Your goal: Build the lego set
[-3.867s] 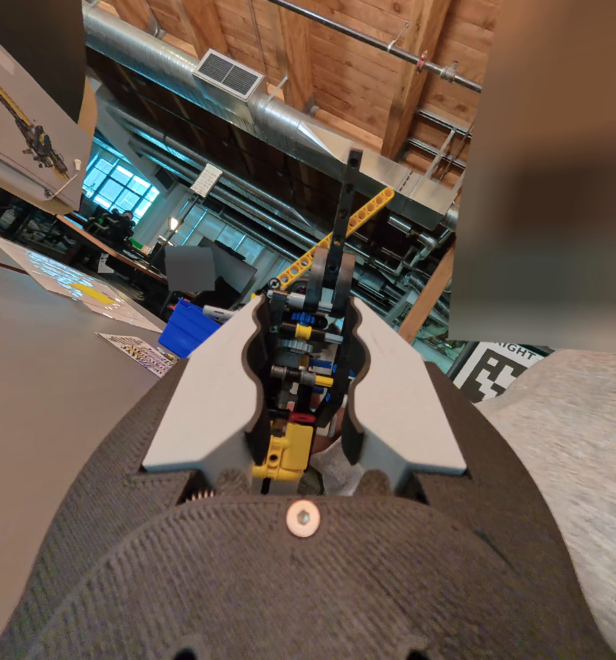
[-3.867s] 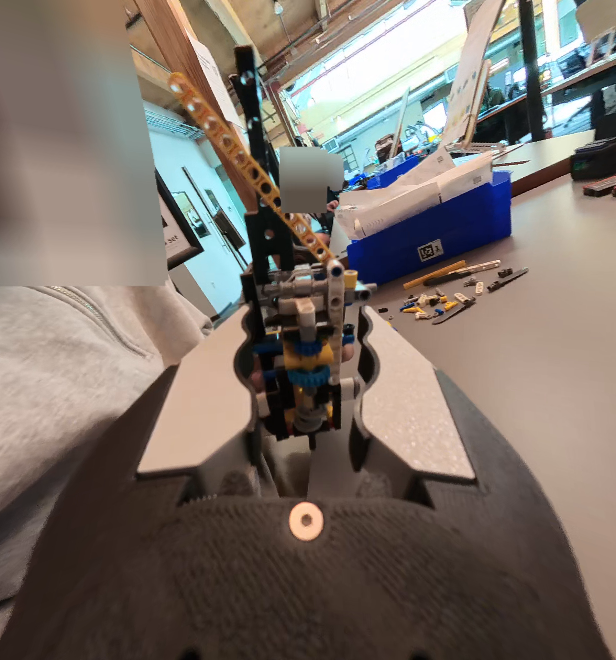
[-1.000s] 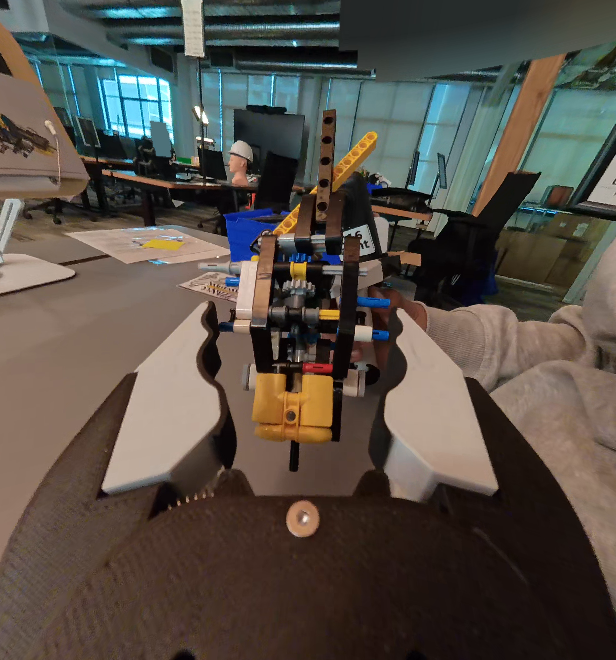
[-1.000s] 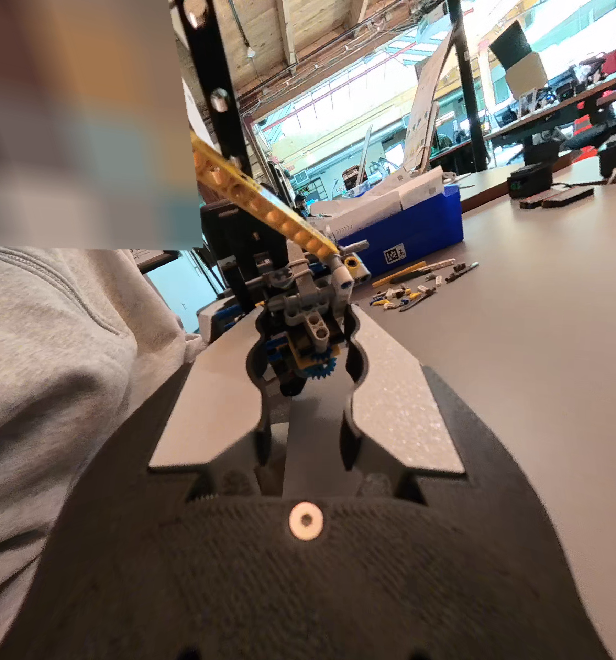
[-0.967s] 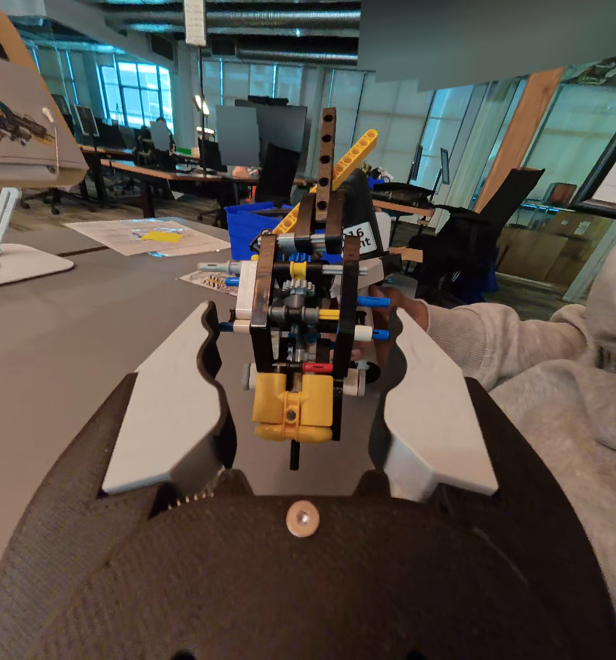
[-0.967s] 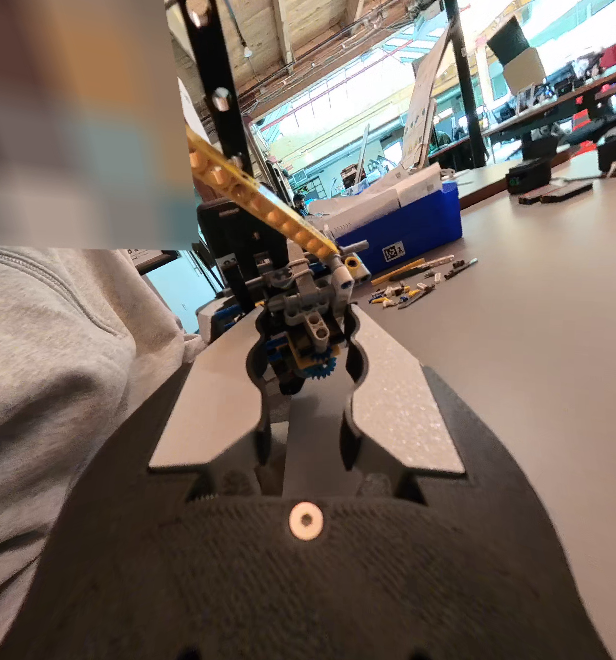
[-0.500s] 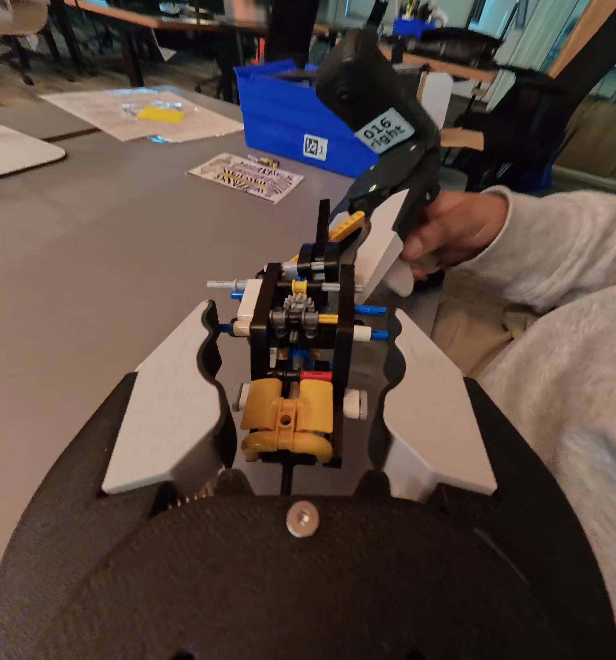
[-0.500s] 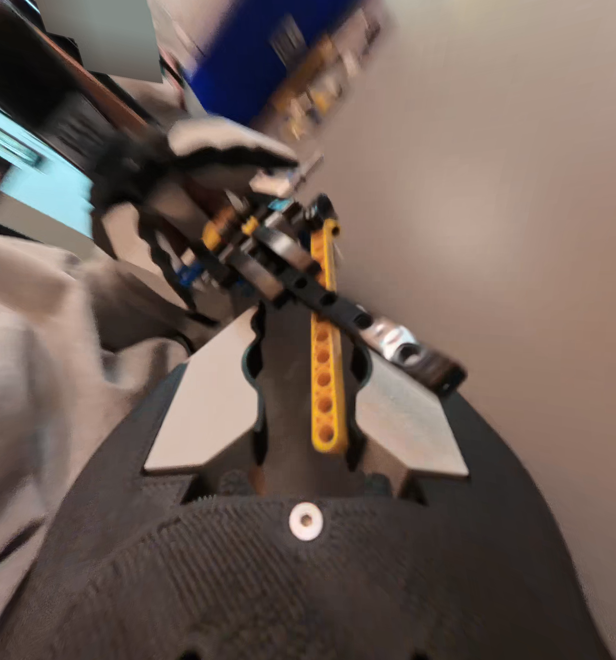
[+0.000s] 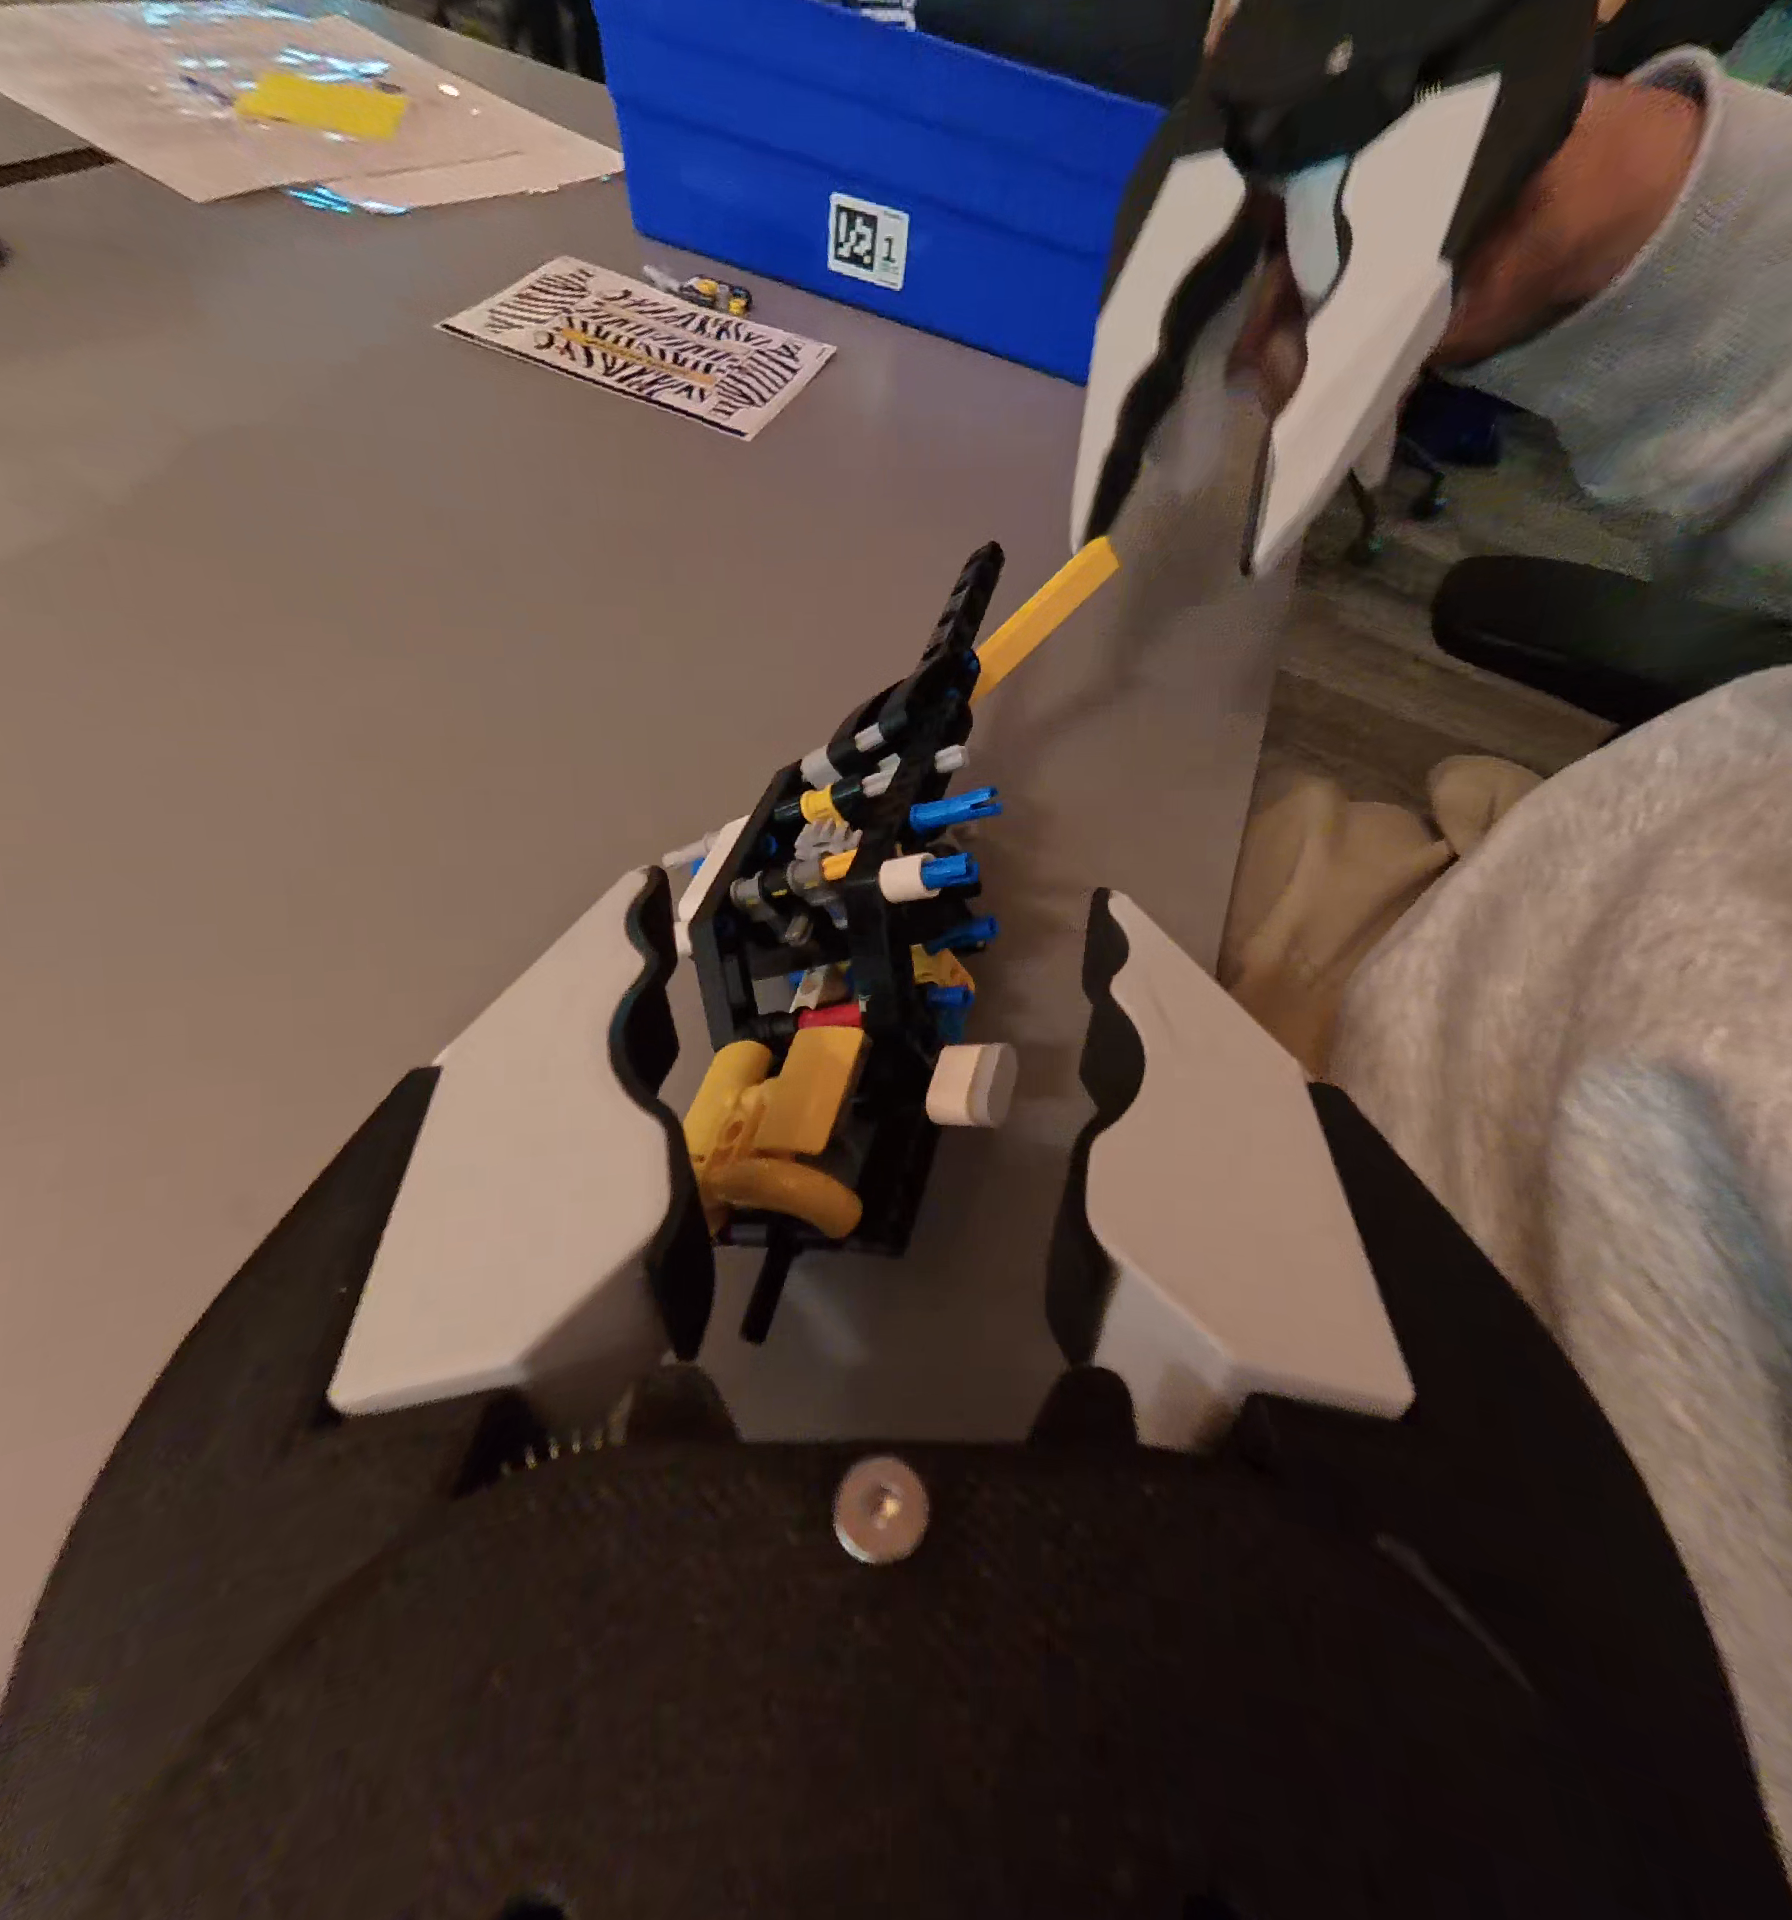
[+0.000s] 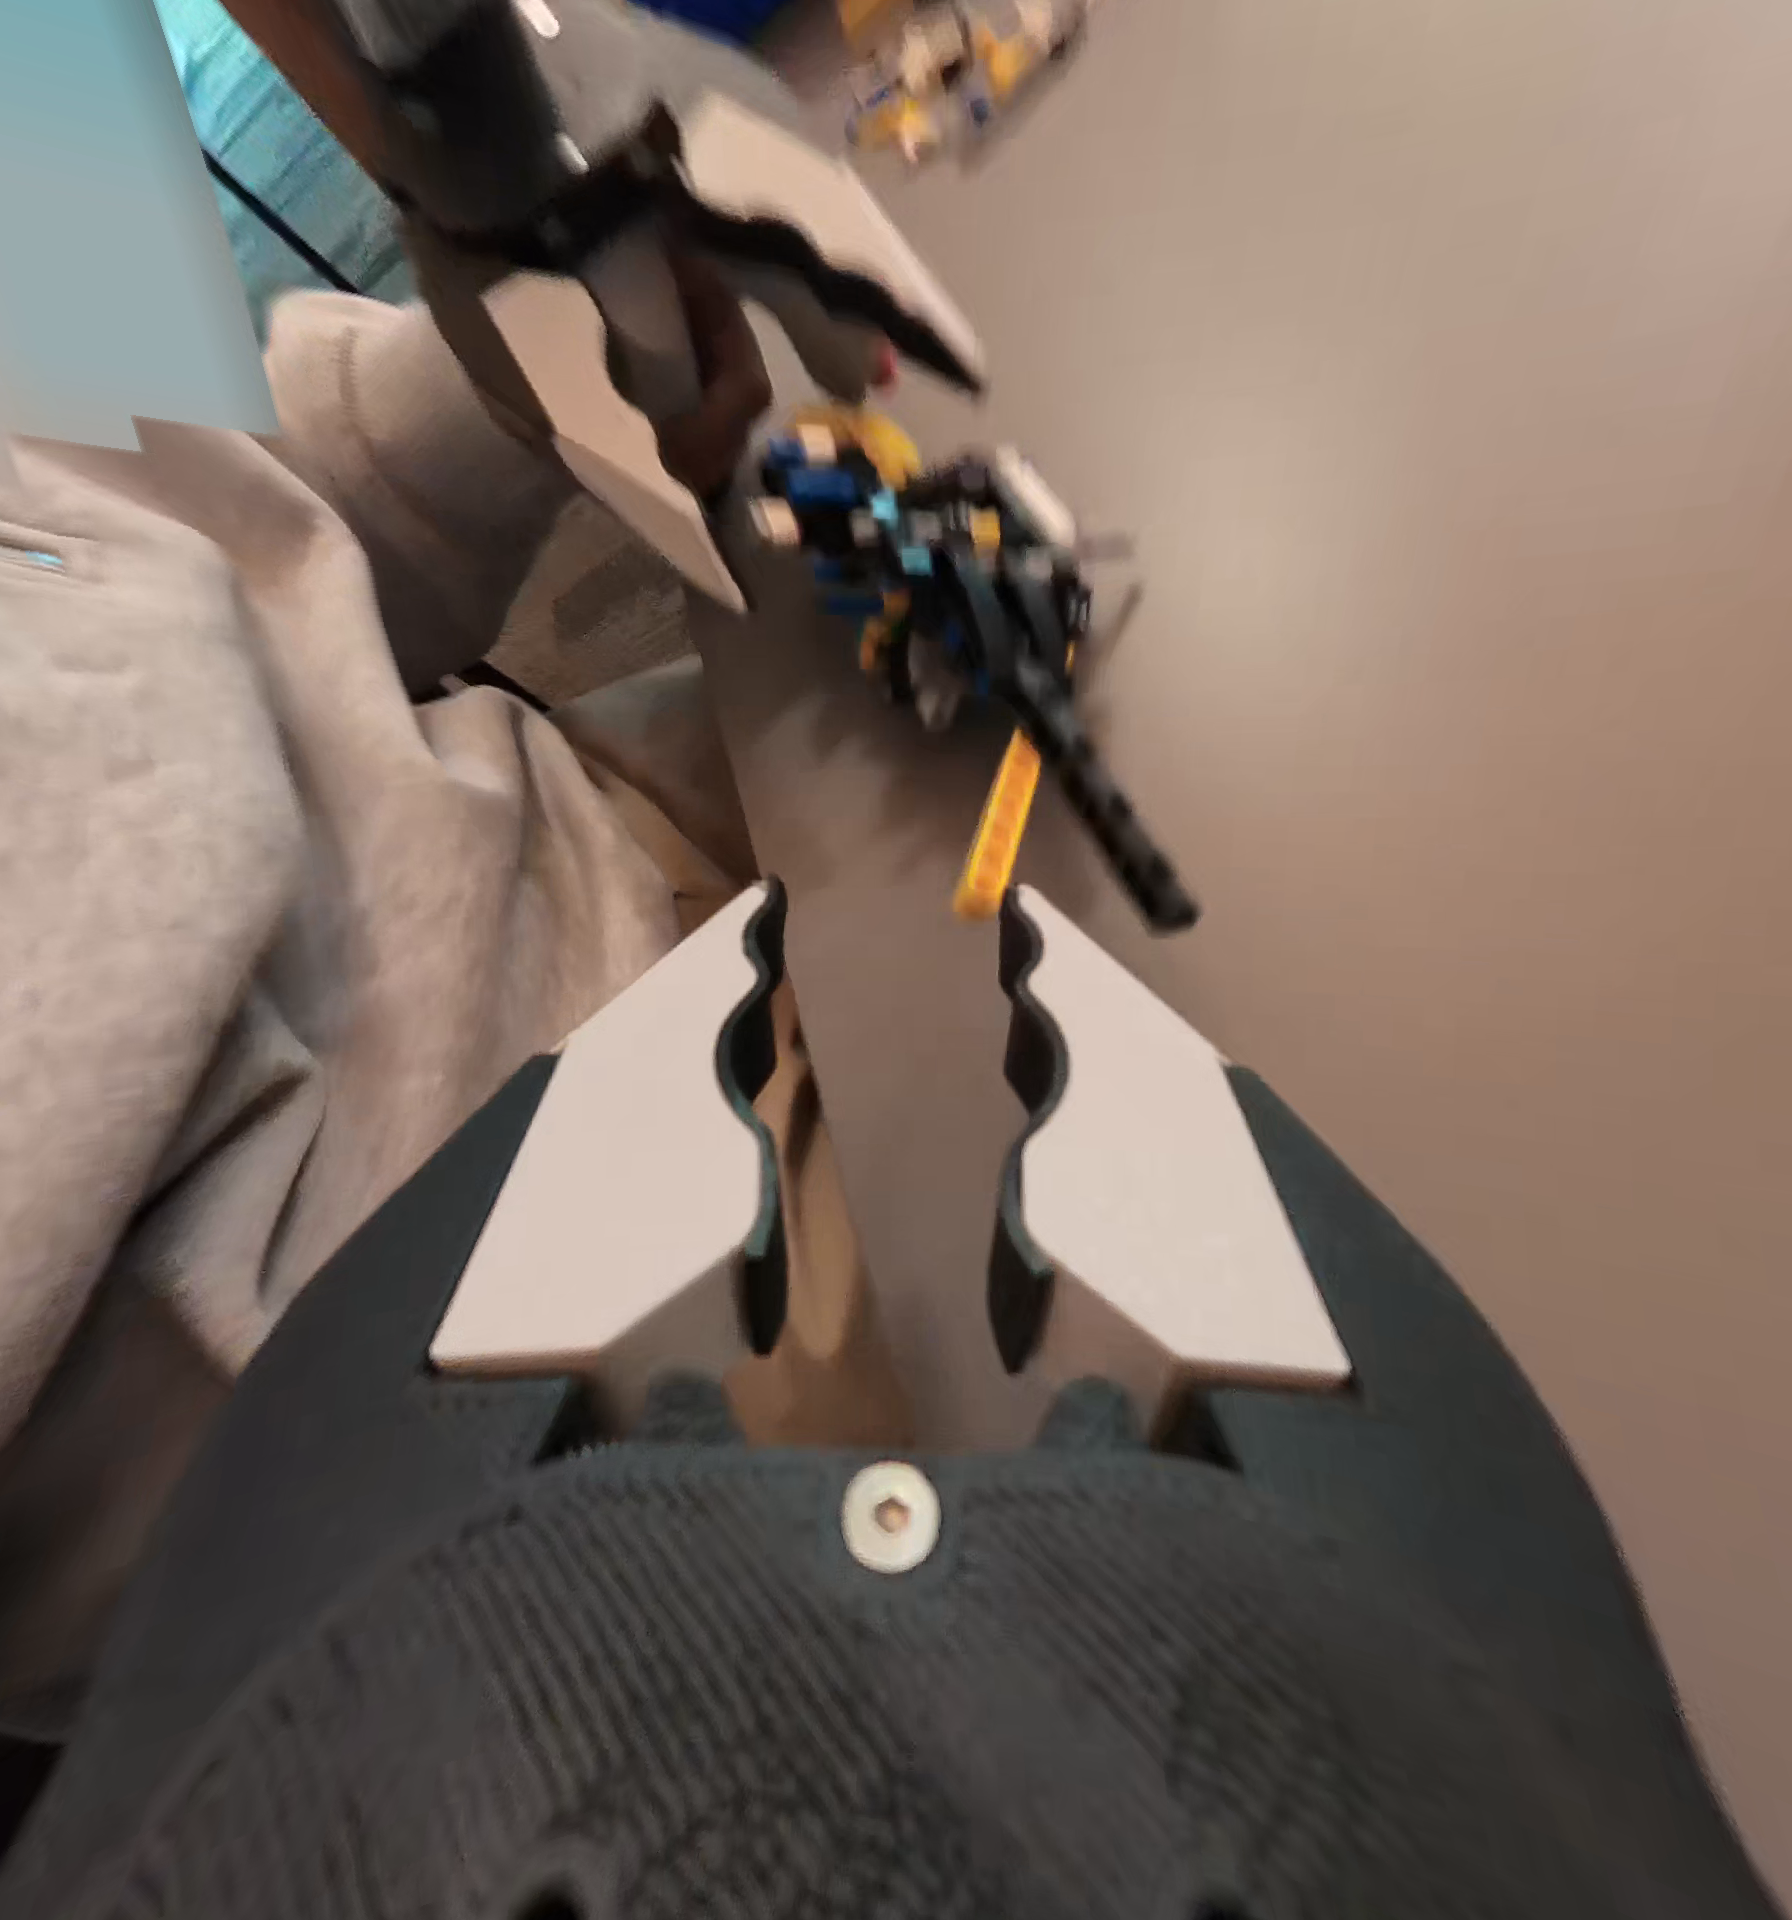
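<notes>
While both tools stand open and empty, lego model (image 9: 840, 997) lying on grey worktop (image 9: 248, 644) between spread fingers of left tool (image 9: 876, 904), right tool (image 10: 887, 904) raised just beyond its yellow beam (image 9: 1043, 613), blue bin (image 9: 871, 177) far behind.

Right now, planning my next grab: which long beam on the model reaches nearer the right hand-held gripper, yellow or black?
The yellow beam: its tip sits just before the right hand-held gripper; the black beam angles off sideways.
</notes>
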Tool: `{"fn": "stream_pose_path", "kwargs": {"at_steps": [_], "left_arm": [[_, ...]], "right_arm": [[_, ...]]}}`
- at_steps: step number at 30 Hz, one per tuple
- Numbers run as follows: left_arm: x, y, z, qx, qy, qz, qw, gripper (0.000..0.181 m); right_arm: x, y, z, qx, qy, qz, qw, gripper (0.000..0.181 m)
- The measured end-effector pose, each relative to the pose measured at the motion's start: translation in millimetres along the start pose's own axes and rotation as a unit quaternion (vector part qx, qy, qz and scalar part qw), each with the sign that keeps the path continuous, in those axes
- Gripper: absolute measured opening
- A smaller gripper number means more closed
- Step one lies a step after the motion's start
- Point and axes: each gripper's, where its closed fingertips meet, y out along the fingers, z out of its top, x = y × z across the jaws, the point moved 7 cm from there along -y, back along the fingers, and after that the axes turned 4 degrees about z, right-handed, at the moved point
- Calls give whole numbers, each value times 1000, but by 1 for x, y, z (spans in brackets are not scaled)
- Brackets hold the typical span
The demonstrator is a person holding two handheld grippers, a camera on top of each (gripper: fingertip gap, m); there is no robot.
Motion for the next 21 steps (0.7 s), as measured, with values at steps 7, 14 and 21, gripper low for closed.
{"fn": "stream_pose_path", "kwargs": {"at_steps": [7,14,21], "left_arm": [[12,-2,10,46,97,49,993,43],[21,4,6,33,204,118,971,15],[31,6,1,54,289,123,948,14]], "right_arm": [[22,-2,65,38,-80,7,996,40],[53,61,75,-96,-88,137,982,52],[61,82,74,-150,-74,254,953,52]]}}
